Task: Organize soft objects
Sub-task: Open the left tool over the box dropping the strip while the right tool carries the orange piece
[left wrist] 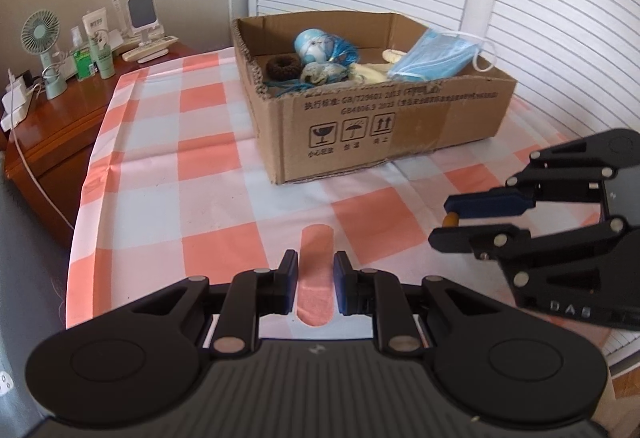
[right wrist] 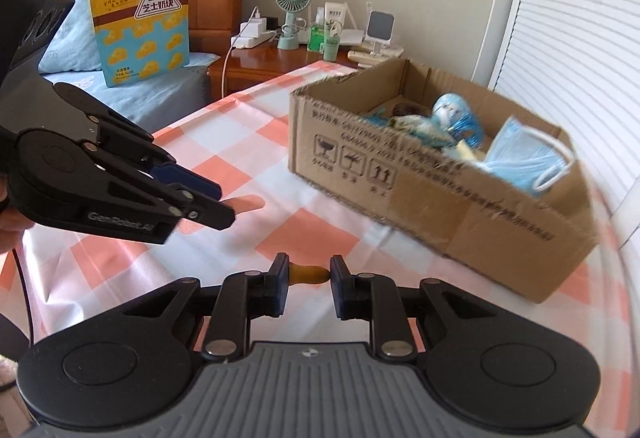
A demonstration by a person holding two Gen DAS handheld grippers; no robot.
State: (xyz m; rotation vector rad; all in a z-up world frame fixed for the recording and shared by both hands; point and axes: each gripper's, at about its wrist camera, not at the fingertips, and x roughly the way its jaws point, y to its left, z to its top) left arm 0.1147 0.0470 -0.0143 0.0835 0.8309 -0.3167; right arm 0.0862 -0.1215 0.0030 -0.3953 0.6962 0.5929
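Observation:
My left gripper [left wrist: 316, 258] is shut on a pink-orange bandage-like strip [left wrist: 316, 238] with rounded ends. The strip fills the gap between the pads and sticks out past the tips. The right wrist view shows that gripper [right wrist: 222, 204] from the side, with the strip [right wrist: 250, 203] poking forward. My right gripper [right wrist: 309, 262] is shut on a small orange-brown soft piece [right wrist: 310, 275], which its pads pinch by both ends. It hovers to the right of the left gripper [left wrist: 442, 221]. Beyond both stands an open cardboard box [left wrist: 380, 90] holding a blue face mask [left wrist: 434, 56], a dark scrunchie [left wrist: 282, 66] and other soft things.
The box stands on a table under an orange-and-white checked cloth [left wrist: 180, 158]. A wooden bedside cabinet [left wrist: 60, 126] to the left carries a small fan [left wrist: 40, 34], bottles and chargers. A yellow snack bag [right wrist: 140, 22] leans on the bed. White louvred doors [left wrist: 560, 18] stand behind the box.

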